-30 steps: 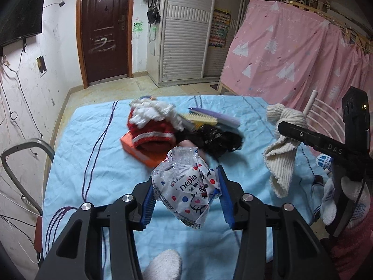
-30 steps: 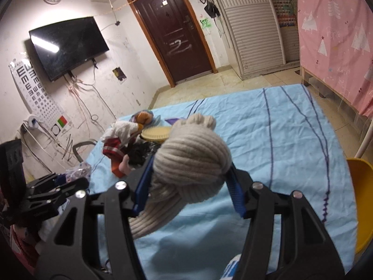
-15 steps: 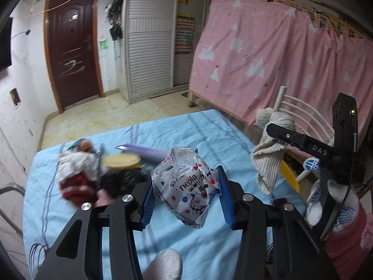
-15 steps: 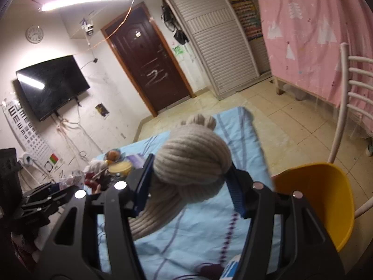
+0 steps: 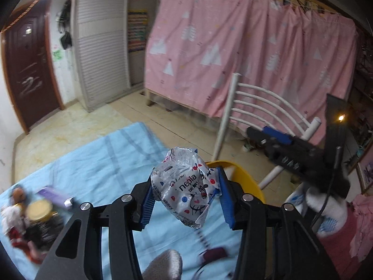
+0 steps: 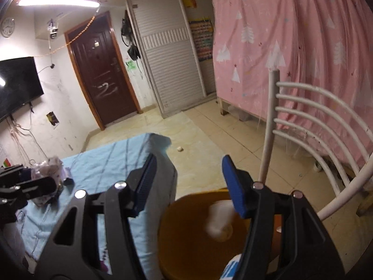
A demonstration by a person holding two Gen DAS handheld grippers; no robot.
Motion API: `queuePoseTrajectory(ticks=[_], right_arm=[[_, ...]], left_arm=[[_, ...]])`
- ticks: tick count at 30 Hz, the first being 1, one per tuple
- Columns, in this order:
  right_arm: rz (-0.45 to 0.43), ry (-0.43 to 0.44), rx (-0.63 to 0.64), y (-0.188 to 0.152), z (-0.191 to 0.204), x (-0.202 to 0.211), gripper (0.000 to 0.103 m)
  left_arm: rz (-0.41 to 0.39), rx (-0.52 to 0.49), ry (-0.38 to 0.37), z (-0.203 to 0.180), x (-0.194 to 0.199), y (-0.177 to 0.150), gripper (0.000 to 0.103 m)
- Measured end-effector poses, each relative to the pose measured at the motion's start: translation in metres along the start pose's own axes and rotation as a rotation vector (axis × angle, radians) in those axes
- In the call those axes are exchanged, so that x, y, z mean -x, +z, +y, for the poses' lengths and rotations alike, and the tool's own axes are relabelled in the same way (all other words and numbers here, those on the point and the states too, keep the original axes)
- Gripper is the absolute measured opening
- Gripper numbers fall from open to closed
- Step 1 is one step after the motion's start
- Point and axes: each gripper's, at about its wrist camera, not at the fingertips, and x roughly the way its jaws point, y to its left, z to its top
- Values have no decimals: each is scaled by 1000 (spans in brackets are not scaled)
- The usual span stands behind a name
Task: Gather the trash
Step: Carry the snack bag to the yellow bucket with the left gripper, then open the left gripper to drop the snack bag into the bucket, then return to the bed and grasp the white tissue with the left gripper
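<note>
Wrapper (image 5: 186, 186) pinched in left tongs (image 5: 185, 200); bin (image 6: 186, 233) contents blurred.

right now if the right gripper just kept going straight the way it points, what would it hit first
Most likely the yellow bin: the open right gripper hangs over it, with a blurred white item inside. Depth is unclear; aimed higher, it would pass over bare floor tiles.

The right gripper (image 6: 188, 182) let go of the knitted hat (image 6: 219, 221), jaws spread wide now, and the hat's a blur down in the yellow bin (image 6: 186, 233). Both grippers swung right, off the bed (image 6: 105, 161) toward the chair (image 6: 314, 121).
</note>
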Motion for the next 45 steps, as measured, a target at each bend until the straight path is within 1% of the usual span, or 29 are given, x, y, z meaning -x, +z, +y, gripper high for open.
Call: queuePoseTrajectory(ticks=[2, 5, 7, 8, 9, 10, 12, 17, 21, 24, 28, 34, 39, 45], right_arm=[[10, 23, -49, -1, -15, -4, 56], [0, 17, -94, 1, -29, -4, 57], [-5, 16, -120, 2, -38, -3, 66], [-11, 6, -134, 2, -44, -1, 67], [-13, -3, -148, 2, -49, 0, 68], [-15, -4, -156, 2, -52, 0, 68], [-21, -7, -173, 2, -57, 1, 68], [-21, -1, -178, 3, -58, 1, 69], [-11, 24, -162, 5, -45, 0, 71], [-8, 46, -131, 4, -30, 1, 75], [1, 67, -93, 4, -6, -1, 77], [33, 107, -46, -1, 31, -12, 81], [65, 146, 15, -4, 77, -26, 83], [92, 194, 86, -5, 129, -41, 86]], left_arm=[[26, -10, -23, -12, -20, 7, 38], [69, -27, -47, -30, -48, 13, 40], [94, -36, -64, -40, -63, 15, 41], [105, -38, -72, -45, -68, 15, 43], [120, -40, -79, -49, -75, 15, 49], [136, -42, -86, -54, -81, 15, 62], [150, -46, -87, -59, -91, 13, 73], [153, -48, -77, -59, -94, 7, 74], [136, -23, -68, -49, -83, 6, 74], [116, 10, -59, -34, -68, 5, 75], [83, 56, -36, -14, -43, 4, 76], [30, 117, 25, 22, -8, -1, 78], [-5, 162, 93, 56, 20, -7, 80], [-46, 223, 159, 102, 53, -18, 81]])
